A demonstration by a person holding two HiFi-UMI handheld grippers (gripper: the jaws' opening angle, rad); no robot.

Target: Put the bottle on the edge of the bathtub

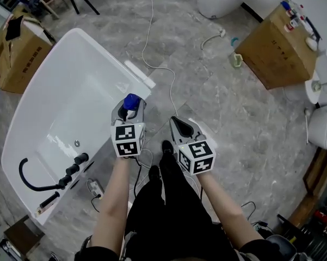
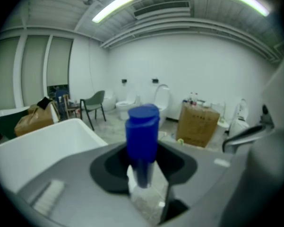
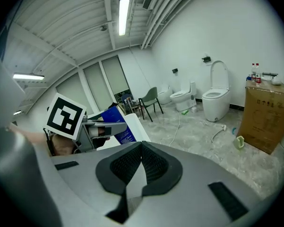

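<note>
Head view is where the carrying step is read. The blue-capped bottle (image 1: 131, 101) is clamped in the left gripper (image 1: 129, 110) and held in the air about over the near rim of the white bathtub (image 1: 106, 54), not yet set down. The grip is confirmed in the left gripper view, where both pads are pressed on the bottle below its cap and the jaws are held fairly wide by it. The right gripper (image 1: 180, 125) is held beside it over the floor, its jaws brought together at the tips with nothing between them. The next move is judged to call for lowering the bottle base-down onto the flat of the rim and seating it fully before the jaws are parted. The rim looks narrow, so a tilted release could send the bottle into the tub or onto the floor. The bottle's base is hidden by the jaws in every view, its lower body is blurred, and neither its tilt nor its height above the rim can be told.
</note>
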